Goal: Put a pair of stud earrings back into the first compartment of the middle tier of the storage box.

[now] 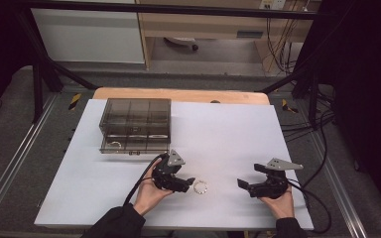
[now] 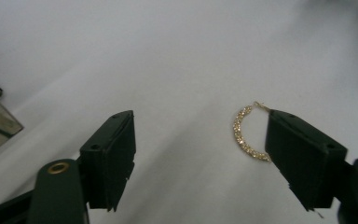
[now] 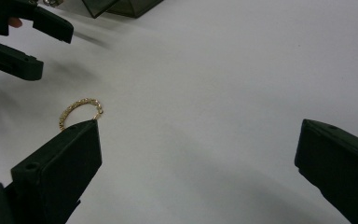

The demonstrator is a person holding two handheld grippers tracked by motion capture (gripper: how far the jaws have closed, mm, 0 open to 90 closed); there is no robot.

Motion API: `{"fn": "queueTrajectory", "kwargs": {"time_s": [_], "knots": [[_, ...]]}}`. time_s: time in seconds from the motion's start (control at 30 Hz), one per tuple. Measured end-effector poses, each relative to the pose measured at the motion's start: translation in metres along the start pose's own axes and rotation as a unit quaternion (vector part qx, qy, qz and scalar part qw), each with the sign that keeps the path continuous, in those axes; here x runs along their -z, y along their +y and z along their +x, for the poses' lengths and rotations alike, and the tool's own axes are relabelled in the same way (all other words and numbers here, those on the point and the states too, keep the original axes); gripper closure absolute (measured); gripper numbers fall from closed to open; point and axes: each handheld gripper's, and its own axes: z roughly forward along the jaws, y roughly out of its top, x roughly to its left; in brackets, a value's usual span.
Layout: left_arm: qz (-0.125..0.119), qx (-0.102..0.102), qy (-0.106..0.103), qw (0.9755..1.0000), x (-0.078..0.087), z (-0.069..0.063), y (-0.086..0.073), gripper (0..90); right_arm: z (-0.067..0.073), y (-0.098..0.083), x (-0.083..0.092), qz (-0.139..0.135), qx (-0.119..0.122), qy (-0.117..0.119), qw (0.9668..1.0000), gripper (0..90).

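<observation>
Step in hand, as I read it: left gripper (image 1: pixel 191 181) picking the small gold sparkly ring (image 1: pixel 200 187) off the white desk (image 1: pixel 228 134).

Ring lies flat on the desk, near the front edge, just beside the left gripper's tip and between the two grippers. In the left gripper view the ring (image 2: pixel 245 134) sits against the inner face of one finger (image 2: pixel 303 156) and is partly hidden behind it; the other finger (image 2: pixel 109 158) stands well apart from it. So the left fingers are released, spread, nothing grasped. Right gripper (image 1: pixel 244 186) rests at the desk's right front, its fingers also spread wide and holding nothing; in its own view the ring (image 3: pixel 80 111) shows beyond one finger (image 3: pixel 58 175), the left gripper (image 3: pixel 23 42) farther off.

A smoked plastic organiser box (image 1: pixel 135 125) with compartments sits at the back left of the desk, well apart from the ring. Something pale lies in one front compartment; too small to identify.

Notes for doing it well:
- The ring is off-centre in the gap. Shifting the hand sideways to centre it first should stop the near finger from just pushing it along the desk.
- The ring is thin and flat. Fingertips likely need to be right down at the surface, tilted steeply, or they will close over the top.
- Close slowly; a hoop like this may skate or flip.
- Right gripper could serve as a stop if the ring slides.
</observation>
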Motion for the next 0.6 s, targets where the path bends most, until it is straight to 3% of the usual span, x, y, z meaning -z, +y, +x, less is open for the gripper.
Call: {"fn": "queueTrajectory", "kwargs": {"time_s": [0.2,0.4,0.6], "knots": [[0.014,-0.006,-0.007,0.9999,-0.01,-0.007,0.0,36.5,0.0,0.0,0.0,0.0,-0.001,0.0,1.0,1.0],[0.024,0.004,-0.026,0.9994,-0.019,-0.015,0.001,50.3,0.0,0.0,0.0,0.0,0.0,0.001,1.0,1.0],[0.033,0.007,-0.029,0.999,-0.025,-0.02,0.001,62.1,0.0,0.0,0.0,-0.001,0.0,0.0,1.0,1.0]]}}
